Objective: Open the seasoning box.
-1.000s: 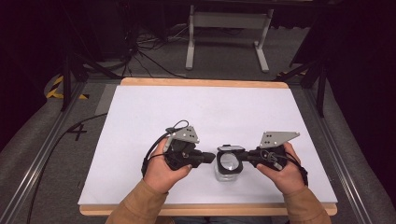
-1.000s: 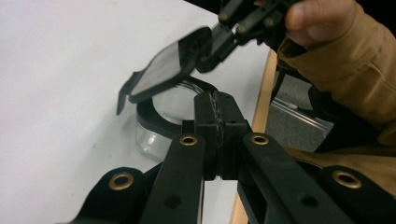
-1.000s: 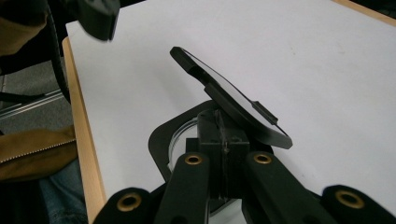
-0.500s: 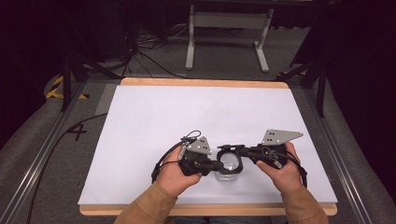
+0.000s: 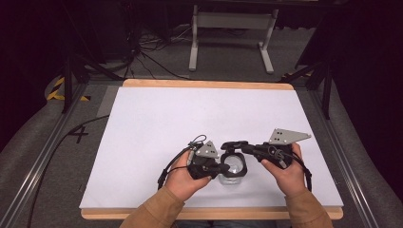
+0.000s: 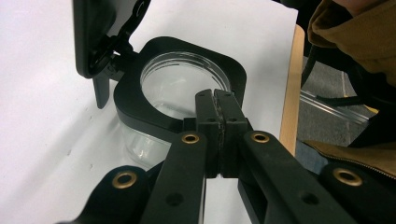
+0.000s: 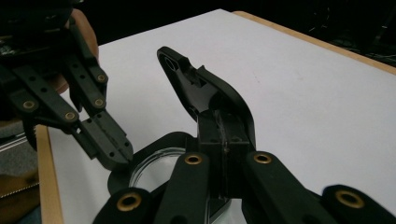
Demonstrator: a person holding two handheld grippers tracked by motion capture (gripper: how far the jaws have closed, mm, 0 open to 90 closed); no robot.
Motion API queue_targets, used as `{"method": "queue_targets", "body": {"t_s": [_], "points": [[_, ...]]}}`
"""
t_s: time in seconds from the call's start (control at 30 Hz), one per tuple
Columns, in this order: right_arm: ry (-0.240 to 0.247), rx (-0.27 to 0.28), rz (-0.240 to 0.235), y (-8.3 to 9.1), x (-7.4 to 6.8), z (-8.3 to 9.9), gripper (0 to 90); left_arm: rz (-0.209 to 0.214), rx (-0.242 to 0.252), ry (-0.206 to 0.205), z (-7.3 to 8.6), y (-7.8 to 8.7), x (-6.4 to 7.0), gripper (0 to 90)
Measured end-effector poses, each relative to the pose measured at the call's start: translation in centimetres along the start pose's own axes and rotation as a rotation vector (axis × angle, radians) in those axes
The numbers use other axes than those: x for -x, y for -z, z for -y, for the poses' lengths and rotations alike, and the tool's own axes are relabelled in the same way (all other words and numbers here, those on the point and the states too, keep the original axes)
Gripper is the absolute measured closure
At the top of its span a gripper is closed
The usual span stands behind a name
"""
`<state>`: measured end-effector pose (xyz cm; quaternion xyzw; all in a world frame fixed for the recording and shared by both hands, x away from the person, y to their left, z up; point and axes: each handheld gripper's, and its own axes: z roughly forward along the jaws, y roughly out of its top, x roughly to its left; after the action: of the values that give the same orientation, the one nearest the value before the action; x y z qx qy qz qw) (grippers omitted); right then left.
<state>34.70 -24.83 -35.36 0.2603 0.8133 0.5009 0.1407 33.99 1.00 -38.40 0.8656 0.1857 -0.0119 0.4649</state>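
High view: white table (image 5: 157,128), dark cabled floor (image 5: 152,52); both grippers (image 5: 223,167) (image 5: 233,144) clamped on the lidded jar (image 5: 234,167).

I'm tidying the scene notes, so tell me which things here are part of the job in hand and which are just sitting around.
In the job:
clear container
black collar
hinged black lid
left gripper
right gripper

Lying about:
white table
grey stand
floor cables
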Motion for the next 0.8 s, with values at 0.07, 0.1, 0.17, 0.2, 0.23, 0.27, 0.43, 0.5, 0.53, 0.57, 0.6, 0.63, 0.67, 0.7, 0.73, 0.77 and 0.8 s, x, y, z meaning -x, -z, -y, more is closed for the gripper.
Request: {"method": "queue_targets", "body": {"t_s": [0.07,0.1,0.17,0.2,0.23,0.27,0.43,0.5,0.53,0.57,0.6,0.63,0.67,0.7,0.73,0.77,0.8], "points": [[0.002,0.014,0.011,-0.2,0.1,0.0,90.0,-0.001,0.002,0.006,0.0,0.0,0.0,89.7],[0.002,0.014,0.011,-0.2,0.1,0.0,90.0,-0.001,0.002,0.006,0.0,0.0,0.0,89.7],[-0.007,0.036,0.030,-0.5,0.2,0.0,90.0,-0.004,0.005,0.008,0.1,0.0,0.0,89.8],[-0.009,0.053,0.052,-0.7,0.4,0.0,90.0,-0.004,0.004,0.007,0.1,0.0,0.1,89.8],[-0.011,0.061,0.064,-0.8,0.5,0.0,90.0,-0.006,0.008,0.011,0.1,0.0,0.1,89.8],[-0.021,0.068,0.071,-0.9,0.7,0.1,90.0,-0.007,0.010,0.016,0.2,0.0,0.1,89.8],[-0.051,0.100,0.103,-1.4,1.3,0.3,90.0,-0.011,0.020,0.021,0.3,0.0,0.2,89.8],[-0.053,0.104,0.105,-1.5,1.3,0.3,90.0,-0.013,0.014,0.016,0.3,0.1,0.2,89.8],[-0.043,0.099,0.103,-1.6,1.2,0.3,90.0,-0.019,0.006,0.015,0.3,0.2,0.2,89.8],[-0.032,0.091,0.110,-1.5,1.1,0.2,89.8,-0.033,0.000,0.008,0.3,0.4,0.2,89.7],[-0.029,0.088,0.105,-1.3,1.1,0.2,89.7,-0.041,-0.008,0.010,0.3,0.6,0.1,89.6],[-0.024,0.086,0.095,-1.0,1.1,0.1,89.7,-0.050,-0.011,0.015,0.2,1.0,0.0,88.3],[-0.024,0.083,0.084,-0.5,1.2,0.1,89.2,-0.047,0.006,0.020,0.3,1.4,-0.2,86.4],[-0.022,0.076,0.083,0.1,1.3,0.1,85.9,-0.047,0.006,0.020,0.3,1.4,-0.2,84.8],[-0.024,0.069,0.080,0.6,1.5,0.1,84.7,-0.053,0.014,0.023,0.2,2.4,-0.6,83.9],[-0.024,0.069,0.080,0.6,1.5,0.1,84.7,-0.053,0.014,0.023,0.2,2.4,-0.6,83.3],[-0.022,0.067,0.108,1.7,1.9,0.3,82.9,-0.079,0.020,0.023,0.3,3.2,-0.9,82.6]]}}
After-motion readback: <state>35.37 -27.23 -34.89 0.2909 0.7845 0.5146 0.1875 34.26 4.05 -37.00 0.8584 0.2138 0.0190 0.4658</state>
